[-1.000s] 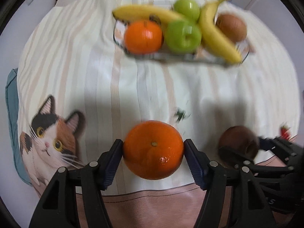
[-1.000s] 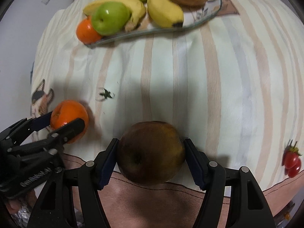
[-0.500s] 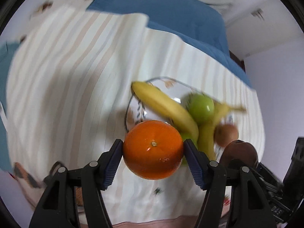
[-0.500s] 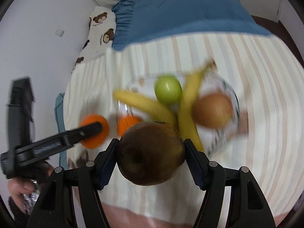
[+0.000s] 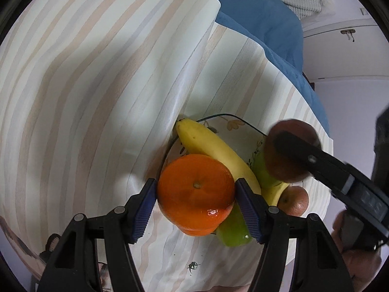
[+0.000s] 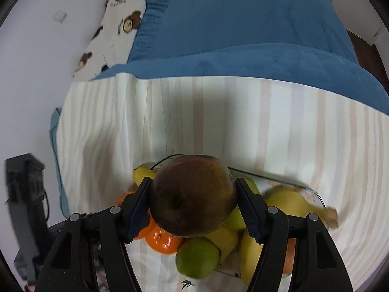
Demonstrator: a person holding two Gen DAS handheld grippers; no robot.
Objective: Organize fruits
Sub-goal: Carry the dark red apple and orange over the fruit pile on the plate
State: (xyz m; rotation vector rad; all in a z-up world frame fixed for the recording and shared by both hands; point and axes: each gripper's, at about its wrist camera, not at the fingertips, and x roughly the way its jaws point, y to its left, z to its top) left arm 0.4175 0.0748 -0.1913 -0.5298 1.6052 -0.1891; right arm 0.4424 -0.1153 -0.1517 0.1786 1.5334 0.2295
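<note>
Left wrist view: the left gripper (image 5: 195, 194) clamps an orange (image 5: 195, 191) between its blue pads, held above the near edge of the glass plate (image 5: 233, 121) of fruit. A banana (image 5: 214, 148) lies on the plate just behind the orange. Right wrist view: the right gripper (image 6: 193, 200) grips a dark brown apple (image 6: 193, 197) over the same plate, above a green apple (image 6: 197, 258) and a second orange (image 6: 163, 242), on the striped cloth (image 6: 218, 116).
</note>
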